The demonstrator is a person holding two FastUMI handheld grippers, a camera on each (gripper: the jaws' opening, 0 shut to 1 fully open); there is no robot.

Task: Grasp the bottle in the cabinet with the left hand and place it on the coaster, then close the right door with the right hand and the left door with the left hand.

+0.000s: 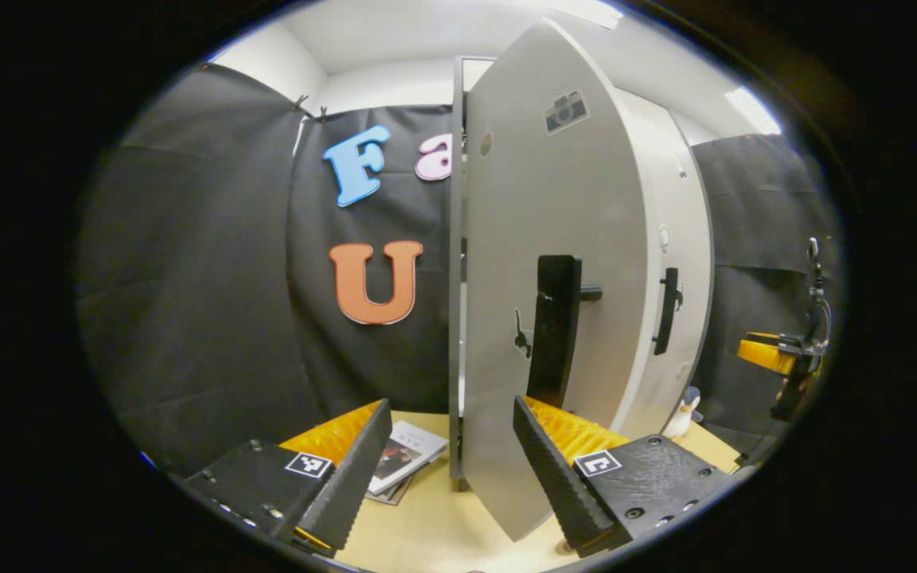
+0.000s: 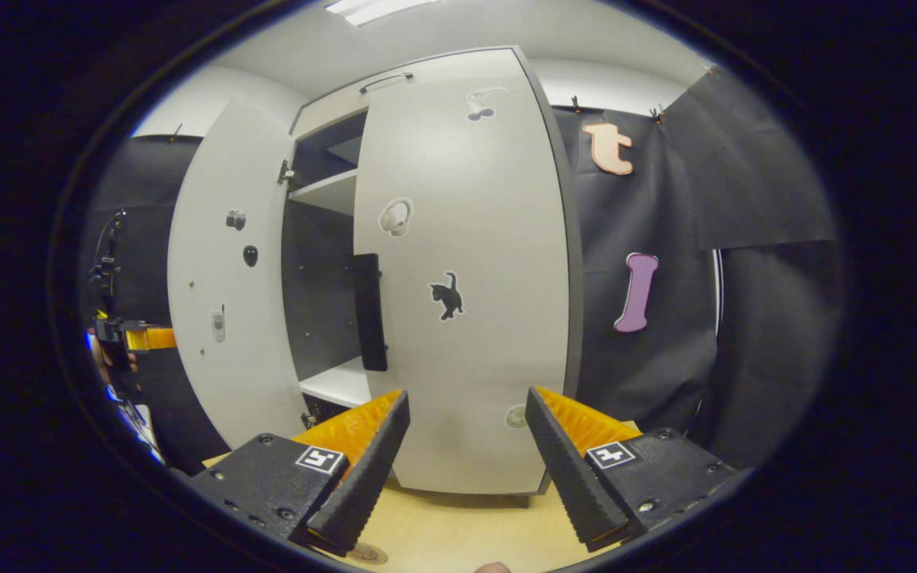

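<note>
The grey cabinet's left door stands part open and swung toward me, its black handle just past my left gripper, which is open and holds nothing. Behind it is the right door with its own handle. In the right gripper view the right door faces me, close to shut, with its black handle at its left edge. My right gripper is open and empty just in front of that door. The left door is open there, showing dark shelves.
A booklet lies on the wooden table left of the cabinet. A small penguin figure stands at the cabinet's far corner. The other gripper appears far off at the right and at the left.
</note>
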